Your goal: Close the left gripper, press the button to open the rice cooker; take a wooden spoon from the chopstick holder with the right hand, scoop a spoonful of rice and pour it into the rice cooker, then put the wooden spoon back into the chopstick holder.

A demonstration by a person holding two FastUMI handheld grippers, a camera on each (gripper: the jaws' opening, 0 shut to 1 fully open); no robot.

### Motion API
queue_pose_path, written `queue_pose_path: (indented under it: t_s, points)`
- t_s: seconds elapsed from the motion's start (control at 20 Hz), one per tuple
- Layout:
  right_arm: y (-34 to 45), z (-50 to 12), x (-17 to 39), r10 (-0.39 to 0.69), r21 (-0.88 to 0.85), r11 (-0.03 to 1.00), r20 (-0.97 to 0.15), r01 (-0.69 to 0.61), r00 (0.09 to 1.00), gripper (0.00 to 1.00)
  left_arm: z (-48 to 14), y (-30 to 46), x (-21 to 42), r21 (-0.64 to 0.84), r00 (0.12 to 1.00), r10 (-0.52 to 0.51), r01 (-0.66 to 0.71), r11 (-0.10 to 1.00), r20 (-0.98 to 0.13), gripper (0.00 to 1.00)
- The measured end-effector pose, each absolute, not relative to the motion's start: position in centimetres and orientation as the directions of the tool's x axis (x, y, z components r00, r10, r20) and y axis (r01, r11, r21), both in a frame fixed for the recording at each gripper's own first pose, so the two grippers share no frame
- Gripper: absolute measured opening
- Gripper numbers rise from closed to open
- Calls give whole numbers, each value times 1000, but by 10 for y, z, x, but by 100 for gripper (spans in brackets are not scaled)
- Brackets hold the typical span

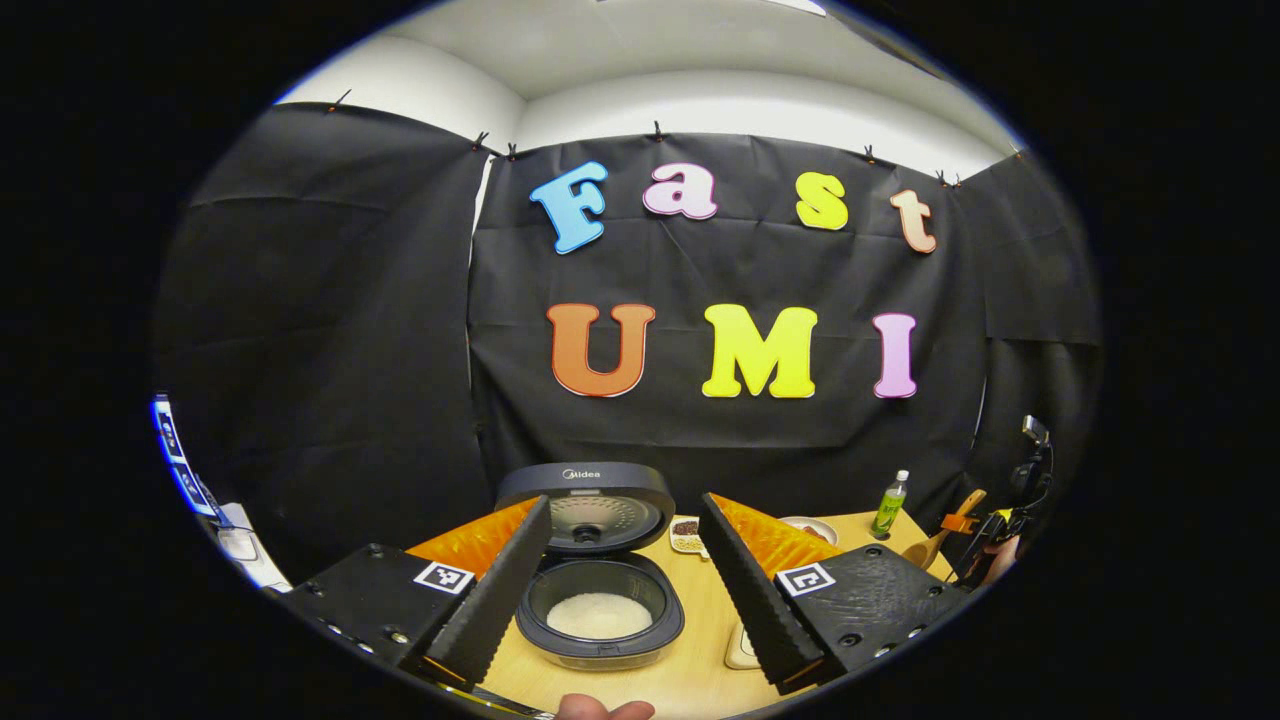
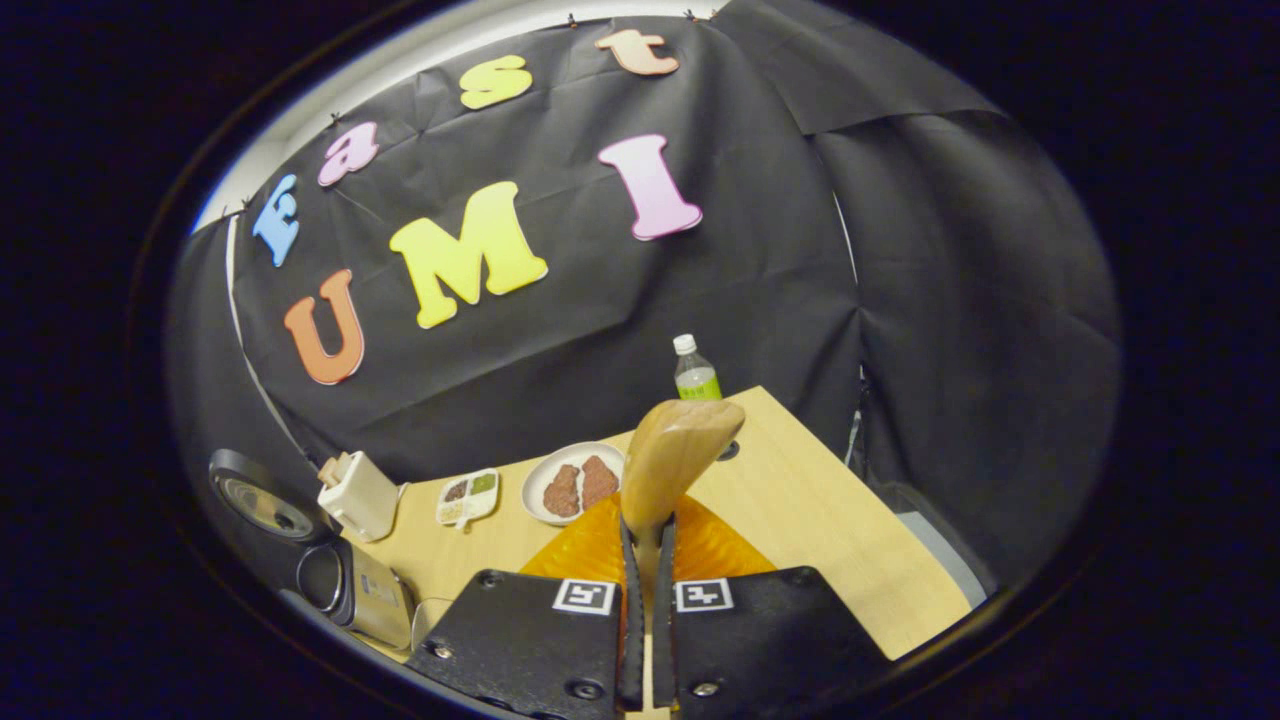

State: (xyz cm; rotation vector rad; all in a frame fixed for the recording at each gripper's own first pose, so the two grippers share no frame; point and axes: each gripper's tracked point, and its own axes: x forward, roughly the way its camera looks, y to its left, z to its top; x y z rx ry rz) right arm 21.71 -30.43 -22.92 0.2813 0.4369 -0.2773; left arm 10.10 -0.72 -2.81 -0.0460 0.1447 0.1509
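The rice cooker (image 1: 600, 610) stands open in the left gripper view, its lid (image 1: 590, 500) raised and white rice (image 1: 600, 615) in the pot. My left gripper (image 1: 625, 508) is open, its fingers spread to either side of the cooker. At the far right of that view the other gripper (image 1: 985, 530) carries the wooden spoon (image 1: 945, 535). In the right gripper view my right gripper (image 2: 648, 527) is shut on the handle of the wooden spoon (image 2: 678, 455), bowl end up above the table. The white chopstick holder (image 2: 358, 495) stands far left, beside the cooker (image 2: 345, 590).
On the wooden table (image 2: 820, 520) are a plate of brown food (image 2: 572, 483), a small divided dish (image 2: 467, 497) and a green-labelled bottle (image 2: 695, 372). A pale container (image 1: 742, 648) lies right of the cooker, half hidden by a finger. A thumb (image 1: 600, 708) shows at the bottom.
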Motion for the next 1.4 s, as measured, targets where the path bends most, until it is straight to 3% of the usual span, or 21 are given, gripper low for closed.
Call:
queue_pose_path:
  t_s: [0.65,0.9,1.0,1.25,1.4]
  points:
    - [-328,-327,253,-215,182,918,-519,352,827,12,-32,-12,109,-29,958,227,-235,971,-174,95]
    - [-327,-326,252,-203,210,912,-512,351,835,18,-24,-14,107,-45,962,227,-237,971,-155,95]
    - [-330,-312,250,-208,197,921,-483,336,850,24,-22,-14,108,-56,962,229,-239,969,-146,95]
    - [-349,-260,242,-260,164,923,-402,349,878,79,-16,-14,108,-63,964,234,-243,968,-127,95]
    - [-356,-219,232,-285,126,931,-336,342,898,96,-15,-14,108,-47,966,231,-237,970,-116,95]
